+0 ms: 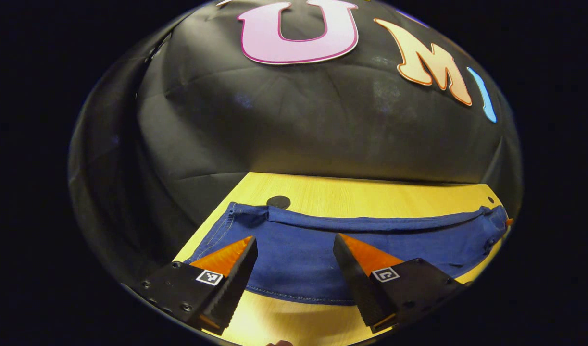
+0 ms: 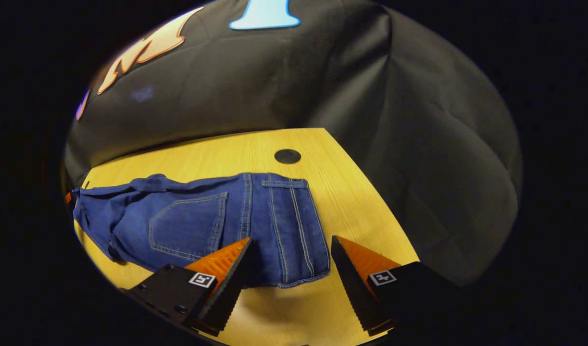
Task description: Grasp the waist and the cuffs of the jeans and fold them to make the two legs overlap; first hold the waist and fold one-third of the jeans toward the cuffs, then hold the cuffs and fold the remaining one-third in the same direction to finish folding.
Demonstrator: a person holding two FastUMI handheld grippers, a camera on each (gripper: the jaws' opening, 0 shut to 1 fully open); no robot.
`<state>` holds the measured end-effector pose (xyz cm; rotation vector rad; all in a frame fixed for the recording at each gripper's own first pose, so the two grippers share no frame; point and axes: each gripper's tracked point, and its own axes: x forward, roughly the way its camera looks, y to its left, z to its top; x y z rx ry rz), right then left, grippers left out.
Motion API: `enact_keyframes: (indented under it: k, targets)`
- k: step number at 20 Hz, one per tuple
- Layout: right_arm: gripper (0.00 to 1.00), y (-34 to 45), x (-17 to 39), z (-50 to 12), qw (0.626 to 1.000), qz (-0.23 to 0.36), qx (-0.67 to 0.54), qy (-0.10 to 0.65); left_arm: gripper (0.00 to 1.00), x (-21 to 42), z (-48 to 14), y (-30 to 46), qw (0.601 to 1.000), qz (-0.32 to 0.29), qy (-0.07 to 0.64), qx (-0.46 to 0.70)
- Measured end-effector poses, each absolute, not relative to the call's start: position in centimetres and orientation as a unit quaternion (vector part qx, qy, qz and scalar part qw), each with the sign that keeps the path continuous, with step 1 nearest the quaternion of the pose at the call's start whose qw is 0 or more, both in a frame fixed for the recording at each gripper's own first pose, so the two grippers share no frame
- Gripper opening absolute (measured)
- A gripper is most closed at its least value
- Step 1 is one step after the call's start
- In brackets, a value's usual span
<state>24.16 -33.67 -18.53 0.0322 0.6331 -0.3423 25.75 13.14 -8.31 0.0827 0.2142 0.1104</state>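
Left gripper view: our left gripper point(image 1: 294, 242) hangs over the cuff end of the jeans point(image 1: 322, 250), fingers spread wide with nothing between them; the near hem edge runs just below the fingertips.
Right gripper view: our right gripper point(image 2: 291, 242) hovers above the waist point(image 2: 286, 226) corner, fingers likewise spread and pinching nothing.
Jeans: they lie flat and lengthwise on the table point(image 2: 361, 202), back pocket point(image 2: 188, 226) up. The waist sits at the end near the dark round cap point(image 2: 287, 156). From the waist, the legs run away toward the far cuffs, where the cloth bunches a little.
Legs: we cannot tell for certain from either view whether one leg already lies on the other; the narrow single strip of denim suggests it does.
Step in hand: we judge this to be the reach for a first grip, waist on one side, cuffs on the other.
Doing it well: lower each gripper until one finger slides under the denim edge and the other sits on top, then close on every layer. Take the waist near its corner seam, where the cloth is stiff. Lift both ends together so that the fold stays square.
Pose: both grippers tilt forward and down toward the jeans, close above them but not touching.
Risk: catching the top layer alone would pull the legs apart.
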Motion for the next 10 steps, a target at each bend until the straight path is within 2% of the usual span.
enact_keyframes:
  k: [4,7,8,10]
  targets:
    - [1.0,-33.5,23.8,-18.9,0.94,-0.161,0.037,0.299,0.96,25.8,-8.4,13.0,0.992,0.05,0.106,0.043]
    - [0.98,-33.1,23.9,-19.8,0.938,-0.156,0.097,0.294,0.96,25.7,-8.2,12.8,0.993,0.045,0.102,0.026]
    - [0.91,-33.2,24.0,-19.8,0.94,-0.159,0.103,0.284,0.96,25.6,-8.3,12.9,0.993,0.047,0.103,0.023]
    - [0.84,-32.7,24.0,-20.2,0.941,-0.15,0.101,0.286,0.96,25.4,-8.4,13.2,0.993,0.051,0.104,0.02]
